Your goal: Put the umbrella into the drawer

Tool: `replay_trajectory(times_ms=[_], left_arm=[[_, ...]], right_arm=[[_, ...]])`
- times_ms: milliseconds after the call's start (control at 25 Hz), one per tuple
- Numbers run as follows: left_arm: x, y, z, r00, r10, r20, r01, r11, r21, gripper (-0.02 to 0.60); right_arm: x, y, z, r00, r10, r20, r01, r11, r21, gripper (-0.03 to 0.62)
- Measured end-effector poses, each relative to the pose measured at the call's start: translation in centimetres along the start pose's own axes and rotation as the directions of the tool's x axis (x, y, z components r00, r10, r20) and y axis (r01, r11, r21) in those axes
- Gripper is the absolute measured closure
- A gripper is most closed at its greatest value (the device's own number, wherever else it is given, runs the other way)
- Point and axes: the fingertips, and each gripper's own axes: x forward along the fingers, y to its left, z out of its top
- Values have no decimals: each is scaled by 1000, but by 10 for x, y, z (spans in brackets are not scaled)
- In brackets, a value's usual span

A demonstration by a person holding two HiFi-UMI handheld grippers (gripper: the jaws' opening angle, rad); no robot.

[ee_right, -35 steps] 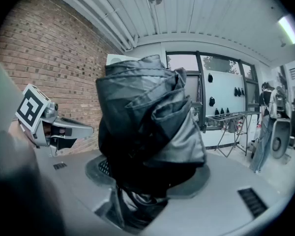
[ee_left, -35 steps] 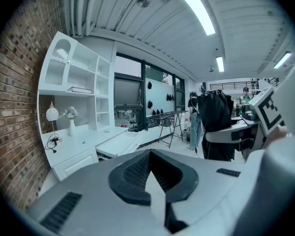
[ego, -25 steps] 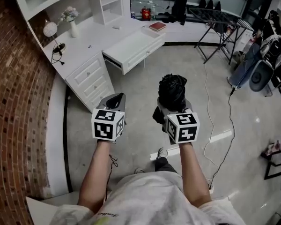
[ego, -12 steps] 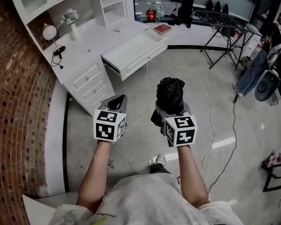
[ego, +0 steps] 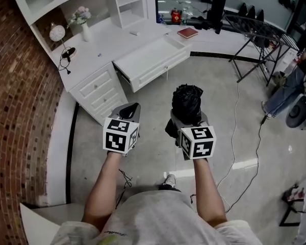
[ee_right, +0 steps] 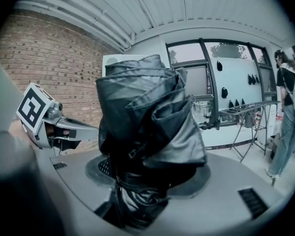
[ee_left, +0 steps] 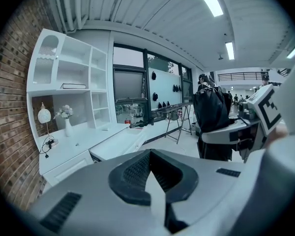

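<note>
While it is clamped by its lower part between the jaws of the right gripper (ego: 187, 120), the umbrella (ego: 187, 101) is held over the pale floor (ego: 158, 111), well apart from the drawer (ego: 152, 60), to the right of it and nearer. It is folded, and its black fabric is bunched in loose pleats above the jaws. In the right gripper view the umbrella (ee_right: 147, 127) is seen filling the gap, with the jaws closed against its strapped stem.

Just to the left, the left gripper (ego: 127, 109) is held level with the right one. Its jaws are brought together at the tips, and nothing is gripped between them; in the left gripper view the left gripper (ee_left: 150, 173) is pointed toward the drawer (ee_left: 119, 144).

The drawer is pulled out from the white desk (ego: 99, 50) and is seen open at the far left. A vase of flowers (ego: 83, 25) and a small round lamp (ego: 57, 33) are set on the desk top, and a red book (ego: 187, 32) lies farther right. A brick wall (ego: 20, 86) is seen along the left, and a folding rack (ego: 255, 32) at the far right.
</note>
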Motion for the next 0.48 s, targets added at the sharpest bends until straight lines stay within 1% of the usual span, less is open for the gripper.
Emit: replay_trajectory(times_ms=[480], left_arm=[[36, -12, 14, 998, 53, -18, -53, 998, -35, 584]], right_arm=[[19, -35, 5, 997, 76, -17, -76, 997, -13, 341]])
